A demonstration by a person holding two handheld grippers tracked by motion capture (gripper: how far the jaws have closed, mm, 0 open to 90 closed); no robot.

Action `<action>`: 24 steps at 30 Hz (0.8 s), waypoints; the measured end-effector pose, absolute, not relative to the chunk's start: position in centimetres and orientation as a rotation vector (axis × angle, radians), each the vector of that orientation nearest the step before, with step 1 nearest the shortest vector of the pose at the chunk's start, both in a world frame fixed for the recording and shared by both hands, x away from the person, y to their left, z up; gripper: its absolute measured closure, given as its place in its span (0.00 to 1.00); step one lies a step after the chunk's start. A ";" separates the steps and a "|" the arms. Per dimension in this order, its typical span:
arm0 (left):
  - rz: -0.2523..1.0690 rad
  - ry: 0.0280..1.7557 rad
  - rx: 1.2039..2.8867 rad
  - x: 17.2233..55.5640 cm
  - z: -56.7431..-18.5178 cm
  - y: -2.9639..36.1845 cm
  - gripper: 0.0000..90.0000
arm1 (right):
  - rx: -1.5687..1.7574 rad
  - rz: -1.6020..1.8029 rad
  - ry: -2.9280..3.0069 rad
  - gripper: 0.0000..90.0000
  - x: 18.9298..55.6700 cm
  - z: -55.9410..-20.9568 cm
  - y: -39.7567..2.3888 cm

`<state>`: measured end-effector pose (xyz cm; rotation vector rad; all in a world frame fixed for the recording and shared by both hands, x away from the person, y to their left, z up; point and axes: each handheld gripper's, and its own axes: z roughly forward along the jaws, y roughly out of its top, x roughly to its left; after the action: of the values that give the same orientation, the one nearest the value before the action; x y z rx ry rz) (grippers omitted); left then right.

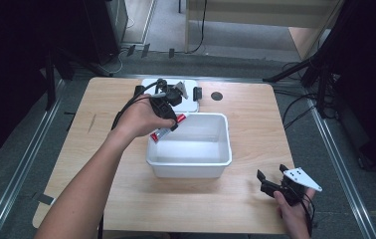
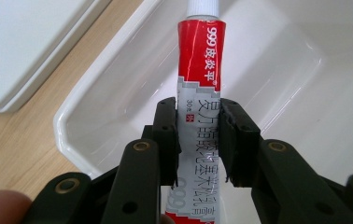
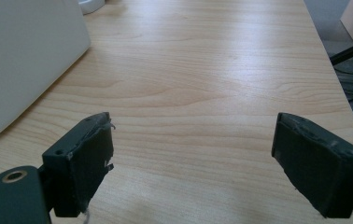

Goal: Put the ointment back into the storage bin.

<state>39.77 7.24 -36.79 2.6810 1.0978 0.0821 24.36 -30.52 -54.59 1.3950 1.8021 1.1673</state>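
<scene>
A red and silver ointment tube (image 2: 198,93) with a white cap is clamped between the jaws of my left gripper (image 2: 198,140), hanging over the left inner side of the white bin (image 2: 86,112). From above, the left gripper (image 1: 168,117) holds the tube (image 1: 168,127) slanted over the bin's far left corner (image 1: 188,117). My right gripper (image 1: 271,179) rests near the table's front right, open, with bare wood between its pads (image 3: 321,170). The bin's outer wall (image 3: 20,56) stands to its left.
A white lid or flat tray (image 1: 191,97) lies behind the bin, also at upper left in the left gripper view (image 2: 25,42). A dark round mark (image 1: 217,96) sits on the wooden table (image 1: 255,124). Tripod legs and cables lie off the right edge.
</scene>
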 end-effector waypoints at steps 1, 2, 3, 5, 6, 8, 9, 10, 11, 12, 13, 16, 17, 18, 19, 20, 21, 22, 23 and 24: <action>0.076 1.092 2.692 39.8 -36.8 7.2 0.79 | 1.395 1.167 1.802 0.14 24.4 -54.6 -30.5; 0.077 1.097 2.684 39.8 -36.9 7.1 0.79 | 1.395 1.167 1.802 0.14 24.4 -54.6 -30.5; 0.077 1.098 2.685 39.7 -36.9 7.0 0.79 | 1.395 1.168 1.802 0.14 24.4 -54.6 -30.5; 0.075 1.090 2.685 39.8 -37.0 6.9 0.79 | 1.396 1.168 1.802 0.14 24.4 -54.6 -30.5; 0.079 1.090 2.680 39.8 -37.1 6.9 0.79 | 1.396 1.168 1.803 0.14 24.4 -54.6 -30.5; 0.079 1.092 2.685 39.8 -37.1 6.8 0.79 | 1.396 1.169 1.802 0.14 24.4 -54.6 -30.5; 0.077 1.085 2.694 39.9 -37.1 6.8 0.79 | 1.397 1.169 1.802 0.14 24.4 -54.6 -30.5; 0.078 1.086 2.696 39.9 -37.2 6.8 0.79 | 1.397 1.170 1.802 0.14 24.4 -54.6 -30.5; 0.077 1.081 2.703 40.0 -37.3 6.8 0.79 | 1.395 1.168 1.801 0.14 24.4 -54.6 -30.6; 0.081 1.088 2.703 40.0 -37.3 6.7 0.79 | 1.397 1.170 1.802 0.14 24.4 -54.6 -30.6; 0.083 1.099 2.693 40.0 -37.5 6.7 0.79 | 1.397 1.170 1.802 0.14 24.4 -54.6 -30.6; 0.080 1.103 2.696 40.1 -37.8 6.7 0.79 | 1.397 1.171 1.802 0.14 24.4 -54.6 -30.6; 0.082 1.101 2.699 40.1 -38.0 6.6 0.79 | 1.397 1.170 1.802 0.14 24.4 -54.6 -30.6; 0.080 1.104 2.701 40.1 -38.1 6.6 0.79 | 1.396 1.170 1.802 0.14 24.4 -54.6 -30.6; 0.078 1.104 2.704 40.2 -38.2 6.6 0.79 | 1.396 1.171 1.802 0.14 24.4 -54.6 -30.6; 0.080 1.109 2.695 40.1 -38.4 6.6 0.79 | 1.391 1.171 1.801 0.14 24.4 -54.6 -30.6; 0.079 1.108 2.699 40.2 -38.5 6.6 0.79 | 1.391 1.170 1.801 0.14 24.4 -54.6 -30.6; 0.071 1.107 2.704 40.2 -38.6 6.6 0.79 | 1.392 1.171 1.802 0.14 24.4 -54.6 -30.6; 0.073 1.104 2.705 40.3 -38.8 6.6 0.79 | 1.392 1.170 1.802 0.14 24.4 -54.6 -30.6; 0.068 1.111 2.706 40.3 -38.9 6.5 0.79 | 1.391 1.172 1.801 0.14 24.4 -54.6 -30.6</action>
<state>40.28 6.55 -38.94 2.7055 1.1106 0.0684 24.39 -30.59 -54.59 1.3911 1.8013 1.1717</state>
